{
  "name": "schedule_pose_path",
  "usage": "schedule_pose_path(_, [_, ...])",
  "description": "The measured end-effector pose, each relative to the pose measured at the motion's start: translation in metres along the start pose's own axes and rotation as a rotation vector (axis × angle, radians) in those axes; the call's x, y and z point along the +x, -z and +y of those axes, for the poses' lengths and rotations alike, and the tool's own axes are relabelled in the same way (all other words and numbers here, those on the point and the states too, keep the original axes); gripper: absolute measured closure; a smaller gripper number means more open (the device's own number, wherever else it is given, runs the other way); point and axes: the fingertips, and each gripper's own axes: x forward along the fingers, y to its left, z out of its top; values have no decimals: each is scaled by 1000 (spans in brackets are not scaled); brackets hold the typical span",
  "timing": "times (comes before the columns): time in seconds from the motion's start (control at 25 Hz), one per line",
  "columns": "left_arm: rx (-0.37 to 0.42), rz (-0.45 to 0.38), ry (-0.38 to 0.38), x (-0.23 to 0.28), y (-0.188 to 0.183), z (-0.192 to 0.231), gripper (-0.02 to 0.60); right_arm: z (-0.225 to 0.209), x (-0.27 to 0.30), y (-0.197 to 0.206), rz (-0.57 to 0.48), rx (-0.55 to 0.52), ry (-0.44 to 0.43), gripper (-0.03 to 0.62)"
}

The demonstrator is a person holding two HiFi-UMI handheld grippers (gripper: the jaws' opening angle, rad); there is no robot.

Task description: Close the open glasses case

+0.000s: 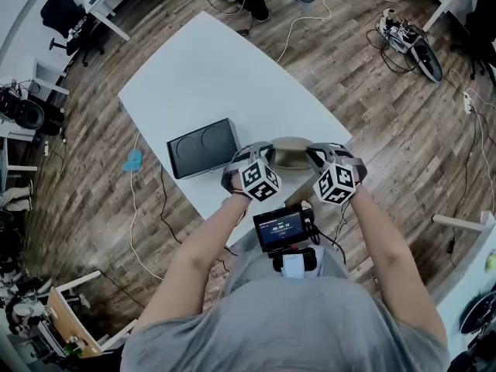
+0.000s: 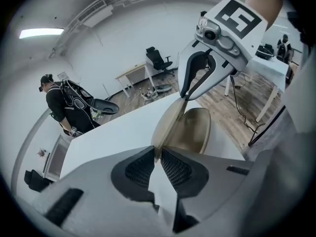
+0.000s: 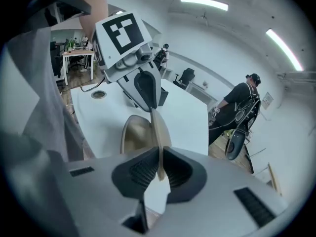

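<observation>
The open tan glasses case [image 1: 292,155] sits at the near edge of the white worktop [image 1: 209,76] — wood-plank floor [image 1: 372,107] and cables [image 1: 310,14] all around — its raised lid [image 2: 168,122] pinched at either end by the left tool [image 2: 158,159] and the right tool [image 3: 159,169].

A research lab or office-like recording room: wood-plank floor [image 1: 93,130] strewn with cables [image 1: 131,208], a white tabletop [image 1: 209,76] in the middle, a desk [image 2: 129,74] and black office chair [image 2: 158,59] beyond, strip lights [image 3: 203,3] overhead, another person [image 2: 61,105] wearing strapped-on gear
</observation>
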Motion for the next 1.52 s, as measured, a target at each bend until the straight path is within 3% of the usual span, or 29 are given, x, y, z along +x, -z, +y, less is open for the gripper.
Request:
schedule_pose_path(0.12, [-12, -59, 10, -9, 6, -19, 538, 17, -8, 2, -24, 5, 9, 548])
schedule_pose_path(0.24, [-3, -62, 12, -12, 11, -33, 538, 31, -11, 5, -20, 6, 3, 548])
schedule_pose_path(0.56, [122, -6, 0, -11, 19, -48, 532, 52, -4, 16, 17, -30, -31, 548])
schedule_pose_path(0.84, [203, 64, 70, -9, 25, -67, 534, 65, 6, 29, 85, -42, -72, 548])
schedule_pose_path(1.52, [182, 119, 88, -2, 31, -69, 534, 69, 16, 35, 134, -42, -84, 548])
